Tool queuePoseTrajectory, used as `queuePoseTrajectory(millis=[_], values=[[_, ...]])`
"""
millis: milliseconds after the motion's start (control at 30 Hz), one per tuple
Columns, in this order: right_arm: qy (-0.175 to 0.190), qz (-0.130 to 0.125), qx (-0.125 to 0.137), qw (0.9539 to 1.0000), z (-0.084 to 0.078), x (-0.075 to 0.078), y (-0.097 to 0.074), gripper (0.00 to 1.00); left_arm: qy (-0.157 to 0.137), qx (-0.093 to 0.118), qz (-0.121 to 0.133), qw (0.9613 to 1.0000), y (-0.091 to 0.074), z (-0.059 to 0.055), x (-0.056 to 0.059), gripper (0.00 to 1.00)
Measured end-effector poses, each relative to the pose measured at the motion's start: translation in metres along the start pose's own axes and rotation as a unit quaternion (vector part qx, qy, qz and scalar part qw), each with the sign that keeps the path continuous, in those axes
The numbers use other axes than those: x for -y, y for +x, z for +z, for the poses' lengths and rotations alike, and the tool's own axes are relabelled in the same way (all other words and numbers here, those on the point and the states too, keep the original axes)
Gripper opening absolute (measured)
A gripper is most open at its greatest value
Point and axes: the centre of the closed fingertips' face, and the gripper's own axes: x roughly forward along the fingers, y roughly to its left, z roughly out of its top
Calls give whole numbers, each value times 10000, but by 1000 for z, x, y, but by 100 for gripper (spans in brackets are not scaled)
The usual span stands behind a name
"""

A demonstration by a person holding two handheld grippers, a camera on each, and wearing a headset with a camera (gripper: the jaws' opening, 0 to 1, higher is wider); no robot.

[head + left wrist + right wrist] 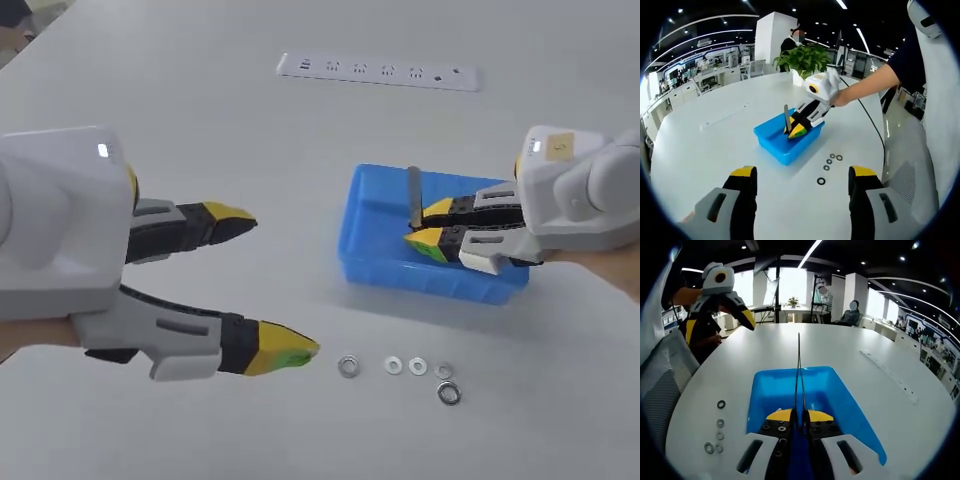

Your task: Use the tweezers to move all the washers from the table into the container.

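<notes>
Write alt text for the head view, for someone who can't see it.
The right gripper, shut on tweezers, is at a blue container on a white table. The left gripper is open at lower left, and five washers lie on the table near the container's front wall.

Head view sits high, aimed forward and down at the surface (200,130), left tongs (278,285) and right tongs (420,228) close under it. Left gripper view is low over the surface, facing the blue container (775,142) from mid range. Right gripper view is tight over the container, sighting along the tweezers (799,370). All 3 share container and washers (393,365); each gripper view also catches the other tongs.
</notes>
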Motion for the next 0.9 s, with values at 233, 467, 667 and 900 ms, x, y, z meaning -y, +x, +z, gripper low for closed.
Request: queuePoseTrajectory(millis=[233,467,667,900], values=[[88,32,110,9999,3,-3,1,10,-3,-25,-50,10000,2,0,3,80],[86,-18,263,9996,5,-2,2,8,82,198,-1,9998,10,19,-11,79],[58,-23,354,9994,8,-2,2,7,184,375,0,9991,24,37,-18,78],[-15,-63,410,9991,12,-2,0,7,282,588,-96,9978,39,58,-22,69]])
